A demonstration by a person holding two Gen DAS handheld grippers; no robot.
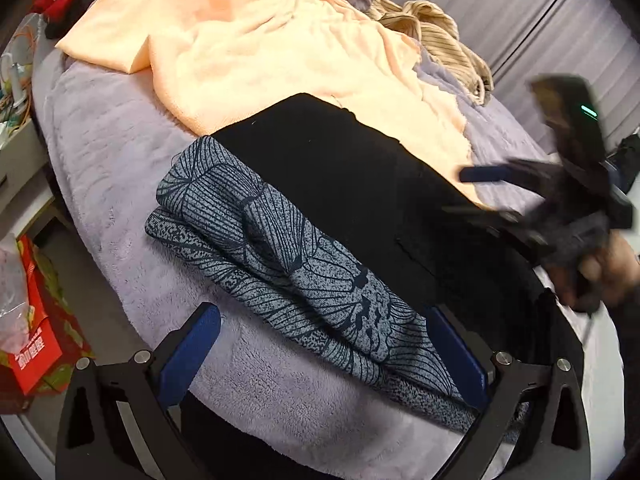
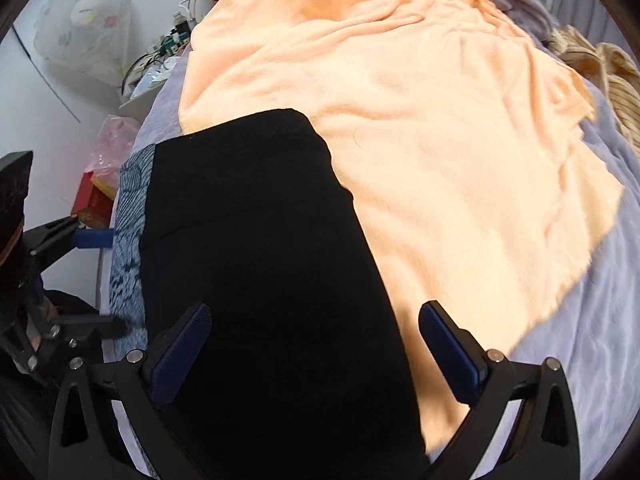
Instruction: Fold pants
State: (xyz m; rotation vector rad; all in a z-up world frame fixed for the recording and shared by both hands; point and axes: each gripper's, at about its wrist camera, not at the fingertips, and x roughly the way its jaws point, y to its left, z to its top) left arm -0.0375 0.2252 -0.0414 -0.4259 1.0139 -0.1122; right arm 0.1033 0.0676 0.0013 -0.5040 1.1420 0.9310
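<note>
Pants (image 1: 360, 184), black, lie lengthwise near the bed's (image 1: 104, 152) front edge, overlapping a patterned cloth (image 1: 280, 256) and peach blanket (image 2: 440, 140); left gripper (image 1: 320, 344) and right gripper (image 2: 316, 340) hover spread, empty — a careless pinch could snag either neighbour.

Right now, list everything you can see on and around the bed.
Black pants: one, black, laid lengthwise mid-bed.
Patterned pants: one, grey-blue leaf print, folded, beside the black pair.
Blanket: one, peach, spread behind the pants.
Bed cover: one, lilac, fleecy, underneath.
Striped garment: one, tan, far edge.
Red box: one, floor beside bed.
Left tool: open, over patterned pants.
Right tool: open, over black pants.
</note>
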